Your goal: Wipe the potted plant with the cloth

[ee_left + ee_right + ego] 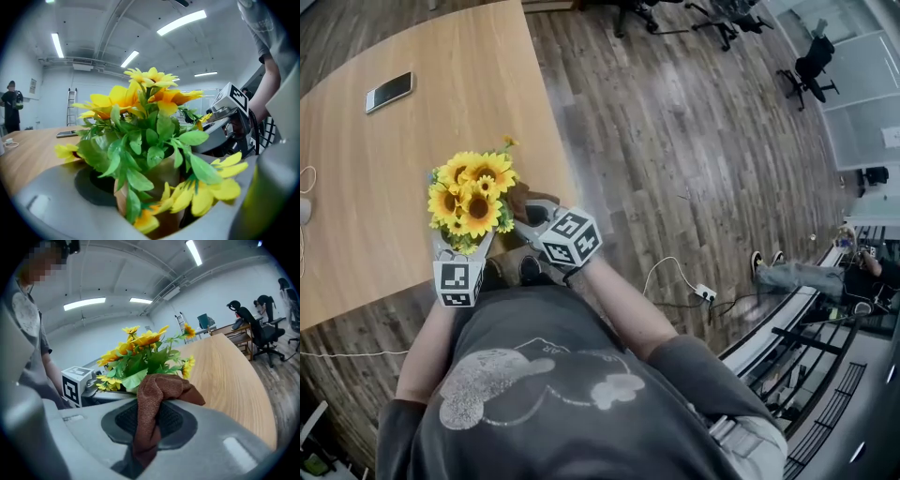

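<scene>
L claw (154, 201) clamps the pot of the sunflower potted plant (472, 199) at the table (441, 75) edge. R claw (150, 437) pinches a brown cloth (157, 394), just beside the leaves.

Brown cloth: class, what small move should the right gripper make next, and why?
Probably ease the right gripper forward until the brown cloth presses on the nearest leaves. The cloth is clamped in its jaws, close in front of them, and the left gripper holds the pot.
</scene>
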`<action>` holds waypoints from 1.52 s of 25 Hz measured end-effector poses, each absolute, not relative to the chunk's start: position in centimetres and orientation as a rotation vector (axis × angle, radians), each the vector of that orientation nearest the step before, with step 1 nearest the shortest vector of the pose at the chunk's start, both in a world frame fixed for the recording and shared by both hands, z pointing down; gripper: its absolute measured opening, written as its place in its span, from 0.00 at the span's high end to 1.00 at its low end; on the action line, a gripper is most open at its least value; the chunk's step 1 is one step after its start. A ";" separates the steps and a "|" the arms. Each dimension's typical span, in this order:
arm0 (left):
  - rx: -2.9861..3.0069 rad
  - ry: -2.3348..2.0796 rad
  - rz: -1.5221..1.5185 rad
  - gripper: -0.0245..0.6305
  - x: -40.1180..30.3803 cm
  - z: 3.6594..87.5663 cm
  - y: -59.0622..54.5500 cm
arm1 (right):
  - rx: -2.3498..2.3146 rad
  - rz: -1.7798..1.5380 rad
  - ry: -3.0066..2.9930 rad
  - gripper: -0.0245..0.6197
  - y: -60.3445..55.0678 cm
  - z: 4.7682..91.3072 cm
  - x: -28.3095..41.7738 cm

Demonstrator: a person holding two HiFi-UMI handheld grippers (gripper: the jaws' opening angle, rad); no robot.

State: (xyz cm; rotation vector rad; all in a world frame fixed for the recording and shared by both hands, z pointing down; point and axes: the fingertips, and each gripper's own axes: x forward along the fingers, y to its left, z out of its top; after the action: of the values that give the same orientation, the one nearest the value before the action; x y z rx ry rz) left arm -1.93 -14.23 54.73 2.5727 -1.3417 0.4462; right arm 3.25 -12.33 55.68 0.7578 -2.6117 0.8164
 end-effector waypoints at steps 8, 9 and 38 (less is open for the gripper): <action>2.677 -1.155 0.479 0.28 -1.9 54.0 -14.6 | 0.776 0.857 -2.573 0.87 -9.2 55.9 1.5; 2.693 -1.128 0.485 0.28 -2.0 54.1 -14.6 | 0.798 0.855 -2.568 0.87 -9.1 55.8 1.6; 2.801 -0.773 0.422 0.11 -5.0 55.5 -15.3 | 1.522 0.753 -2.292 0.87 -12.3 53.8 12.4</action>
State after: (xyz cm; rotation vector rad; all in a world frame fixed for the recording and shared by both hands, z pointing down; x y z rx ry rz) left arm -5.03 -15.27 55.51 2.8010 -0.7727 0.4215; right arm 12.39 -12.29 53.75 1.5219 -2.2920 0.7531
